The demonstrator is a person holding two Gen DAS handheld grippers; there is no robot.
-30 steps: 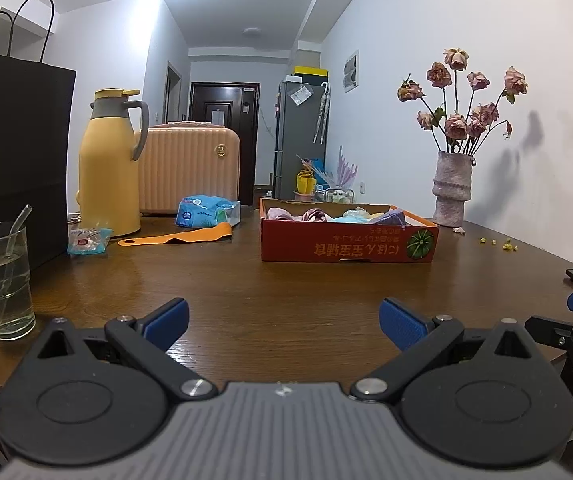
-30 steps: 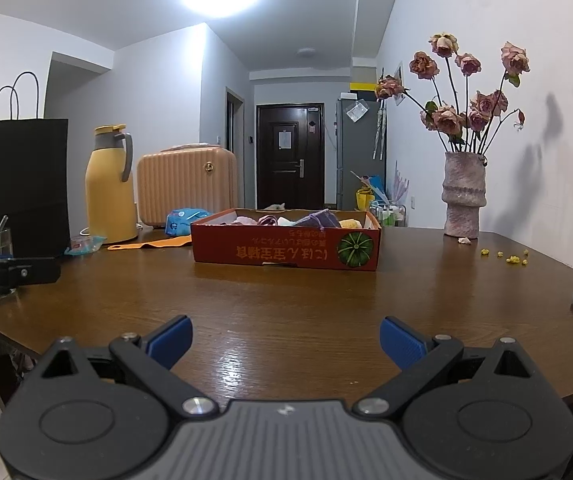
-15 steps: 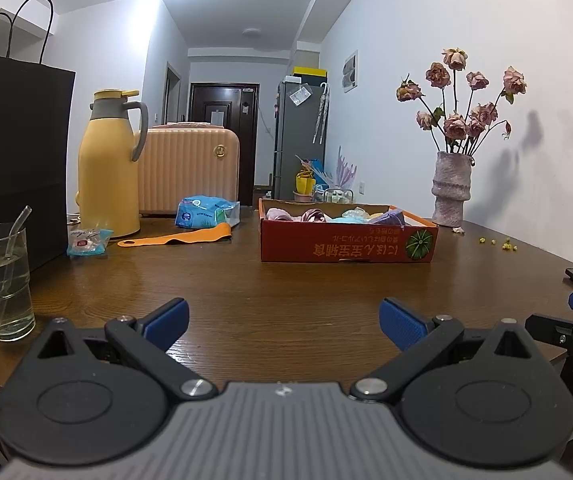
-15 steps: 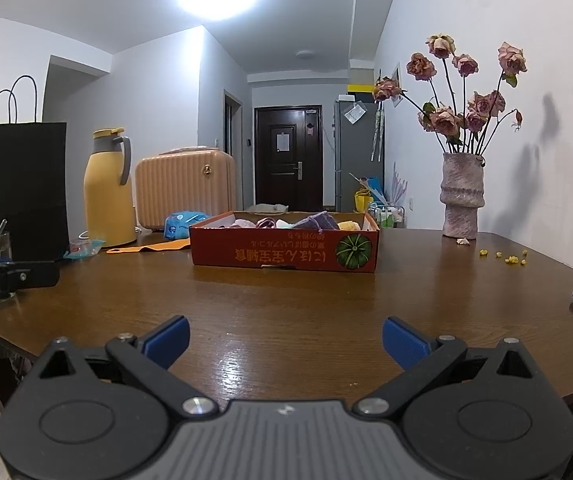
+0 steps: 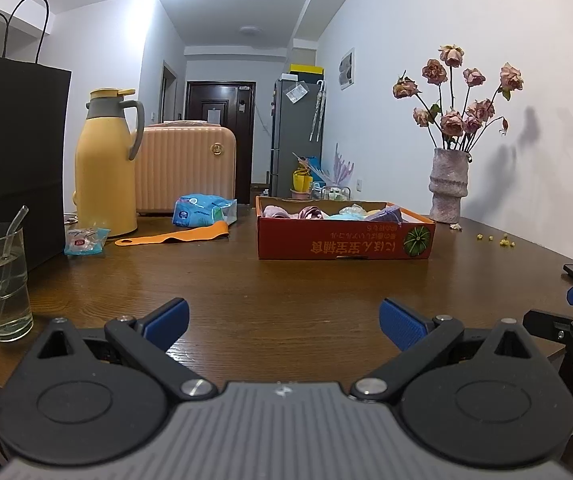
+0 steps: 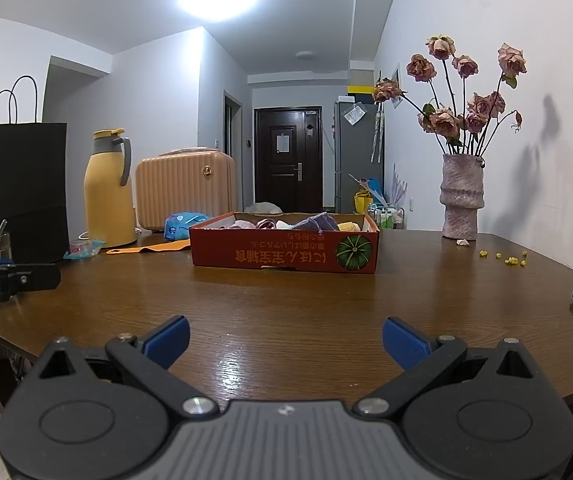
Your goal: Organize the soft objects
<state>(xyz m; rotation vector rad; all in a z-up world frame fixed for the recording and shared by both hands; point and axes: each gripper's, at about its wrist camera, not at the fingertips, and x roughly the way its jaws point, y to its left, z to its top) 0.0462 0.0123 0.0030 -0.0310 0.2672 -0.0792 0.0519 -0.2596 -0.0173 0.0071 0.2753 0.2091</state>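
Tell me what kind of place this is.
Most likely a lived-in apartment, at the dining table. A fridge and entry door stand down the hall, and a vase of dried roses, a thermos and a suitcase sit on the table.

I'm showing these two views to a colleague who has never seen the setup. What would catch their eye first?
Most likely the red cardboard box of soft, pastel items in the middle of the wooden table, straight ahead of both open grippers. Next, the vase of dried pink roses at the far right by the wall. On the left stand the yellow thermos jug and the tall black paper bag.
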